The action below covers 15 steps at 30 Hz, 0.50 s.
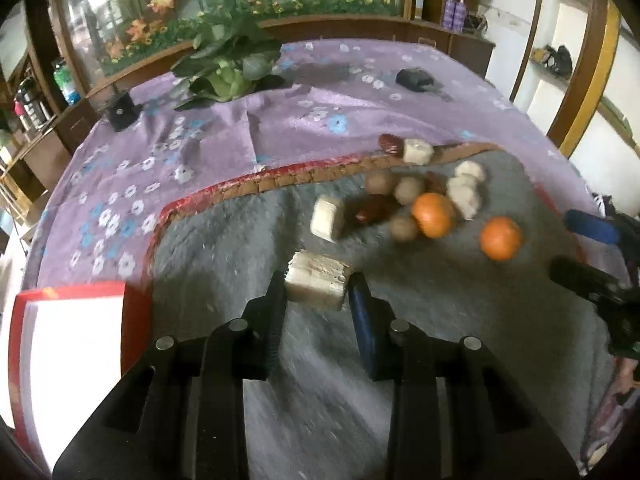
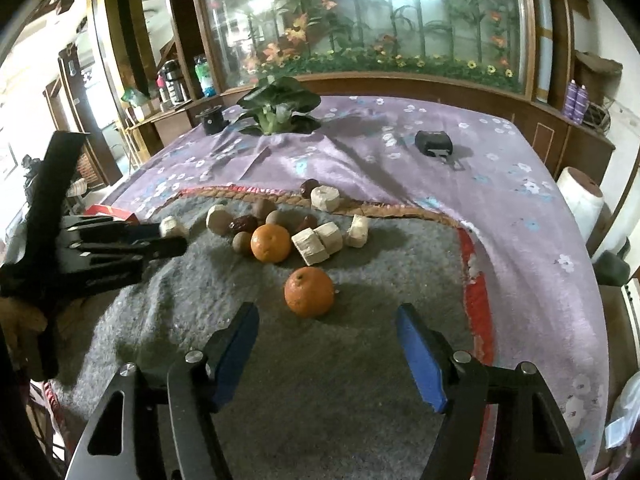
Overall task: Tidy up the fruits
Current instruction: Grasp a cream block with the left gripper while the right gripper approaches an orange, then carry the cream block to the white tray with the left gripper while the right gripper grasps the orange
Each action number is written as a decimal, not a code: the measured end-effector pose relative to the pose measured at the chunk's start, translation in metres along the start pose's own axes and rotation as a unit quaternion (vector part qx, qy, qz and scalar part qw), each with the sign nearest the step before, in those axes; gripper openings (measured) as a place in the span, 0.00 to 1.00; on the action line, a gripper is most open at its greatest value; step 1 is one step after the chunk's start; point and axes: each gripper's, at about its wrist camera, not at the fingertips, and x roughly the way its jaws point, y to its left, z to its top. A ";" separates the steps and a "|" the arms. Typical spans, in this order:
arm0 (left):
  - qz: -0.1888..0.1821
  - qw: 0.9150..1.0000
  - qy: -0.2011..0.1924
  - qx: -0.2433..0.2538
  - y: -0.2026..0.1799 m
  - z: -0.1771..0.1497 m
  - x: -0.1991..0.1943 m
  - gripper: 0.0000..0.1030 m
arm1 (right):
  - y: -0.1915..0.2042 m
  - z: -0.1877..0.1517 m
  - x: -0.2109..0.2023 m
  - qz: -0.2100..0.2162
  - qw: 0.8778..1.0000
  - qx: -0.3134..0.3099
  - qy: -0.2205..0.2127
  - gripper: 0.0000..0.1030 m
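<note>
Early stage: left gripper (image 1: 316, 286) pinches one pale chunk (image 1: 317, 280), right gripper (image 2: 326, 326) spread before nearest orange (image 2: 309, 291); pile (image 2: 280, 228) remains unsorted.

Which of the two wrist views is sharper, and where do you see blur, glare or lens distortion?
Right wrist view: sharper, the near orange crisp with a soft shadow on the grey mat. Left wrist view: motion-streaked mat, smeared fruit, and the red box blown out to white. Both views: fisheye bending of the table edge, and lamp glare on the glass flower cabinet.
</note>
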 end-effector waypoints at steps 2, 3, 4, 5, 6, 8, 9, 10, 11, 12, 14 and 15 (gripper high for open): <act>0.003 1.000 -0.002 -0.012 -0.004 -0.007 -0.008 0.29 | -0.001 0.000 0.002 0.007 1.000 0.006 0.004 0.68; 0.003 1.000 -0.005 -0.018 -0.007 -0.011 -0.012 0.29 | -0.001 -0.001 0.004 0.011 1.000 0.008 0.006 0.68; 0.004 1.000 -0.007 -0.022 -0.008 -0.013 -0.014 0.30 | -0.001 -0.001 0.005 0.016 1.000 0.010 0.007 0.68; 0.009 1.000 -0.008 -0.026 -0.011 -0.017 -0.017 0.30 | -0.002 -0.001 0.006 0.017 1.000 0.013 0.005 0.68; 0.014 0.999 -0.008 -0.029 -0.011 -0.019 -0.018 0.30 | -0.002 -0.002 0.007 0.019 1.000 0.014 0.003 0.68; 0.025 0.999 -0.013 -0.034 -0.013 -0.021 -0.021 0.30 | -0.001 -0.002 0.009 0.028 1.000 0.013 -0.002 0.68; 0.025 0.999 -0.012 -0.037 -0.014 -0.023 -0.022 0.30 | 0.001 -0.001 0.011 0.026 1.000 0.008 0.000 0.68; 0.025 0.999 -0.012 -0.040 -0.014 -0.024 -0.023 0.30 | 0.002 0.000 0.014 0.022 1.000 0.003 0.002 0.68; 0.026 0.999 -0.013 -0.044 -0.014 -0.025 -0.023 0.30 | 0.005 0.001 0.018 0.017 1.000 -0.006 0.005 0.68; 0.029 0.998 -0.014 -0.047 -0.013 -0.026 -0.025 0.30 | 0.006 0.002 0.020 0.014 1.000 -0.010 0.007 0.68; 0.037 0.998 -0.018 -0.049 -0.013 -0.027 -0.028 0.30 | 0.009 0.004 0.026 0.010 1.000 -0.022 0.012 0.68; 0.041 0.998 -0.018 -0.050 -0.012 -0.028 -0.029 0.30 | 0.011 0.004 0.030 0.007 1.000 -0.027 0.013 0.68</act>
